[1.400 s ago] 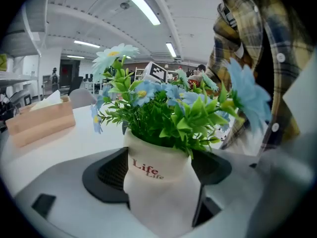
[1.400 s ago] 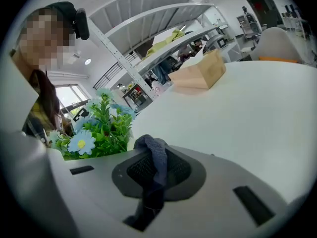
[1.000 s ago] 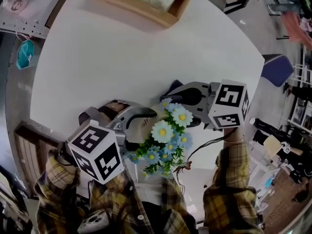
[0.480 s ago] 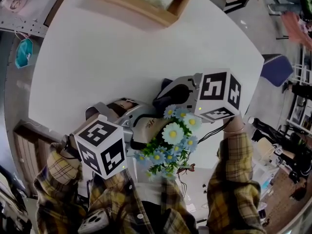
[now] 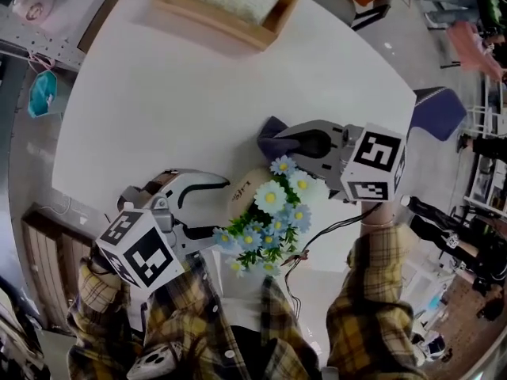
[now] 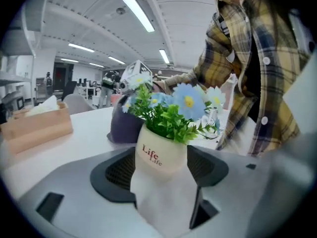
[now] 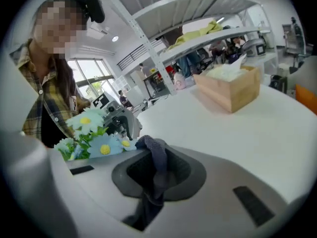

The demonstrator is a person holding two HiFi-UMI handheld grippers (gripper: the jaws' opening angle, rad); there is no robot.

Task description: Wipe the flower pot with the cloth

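We see a teal mask (image 5: 41, 93) left of the white table (image 5: 174, 101), our left gripper (image 6: 159, 175), jaws just closing, clamped on the flower pot (image 6: 163, 152), blue flowers (image 5: 273, 216) hiding its rim from above, right gripper (image 7: 153, 172) pinching the dark cloth (image 7: 157, 157), tissue box (image 5: 226, 2) well beyond.

The flower pot (image 5: 242, 195) is found mid-frame over the tabletop (image 5: 158, 93), the cloth (image 5: 271, 131) just upper right, the tissue box (image 5: 214, 18) at top centre.

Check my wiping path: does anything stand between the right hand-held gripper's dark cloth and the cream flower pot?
Nothing visible does. The dark blue cloth is close beside the cream ceramic flower pot; its blue artificial flowers spread above, not between.
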